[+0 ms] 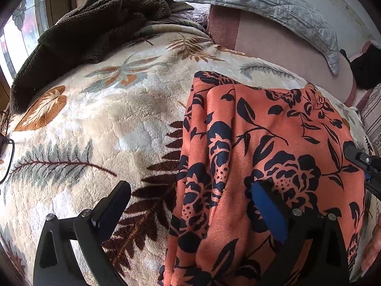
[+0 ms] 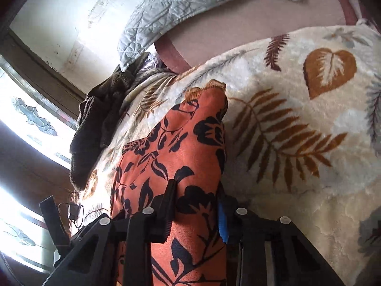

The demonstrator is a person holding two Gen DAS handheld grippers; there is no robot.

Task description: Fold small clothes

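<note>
Right gripper [image 2: 196,211] clamps the orange floral garment [image 1: 262,157], lengthwise toward the headboard; left gripper [image 1: 190,205] spread wide.

A bed is covered by a cream fleece blanket [image 1: 100,124] printed with leaves and ferns. A grey quilted pillow [image 1: 262,2] is propped against a pale, stained wall [image 2: 71,23], and bright daylight is admitted through a stained-glass window [image 2: 31,119].

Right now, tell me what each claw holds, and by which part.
Left claw: open, holding nothing. Right claw: appears shut on the orange floral garment, at a raised fold along its right edge.
</note>
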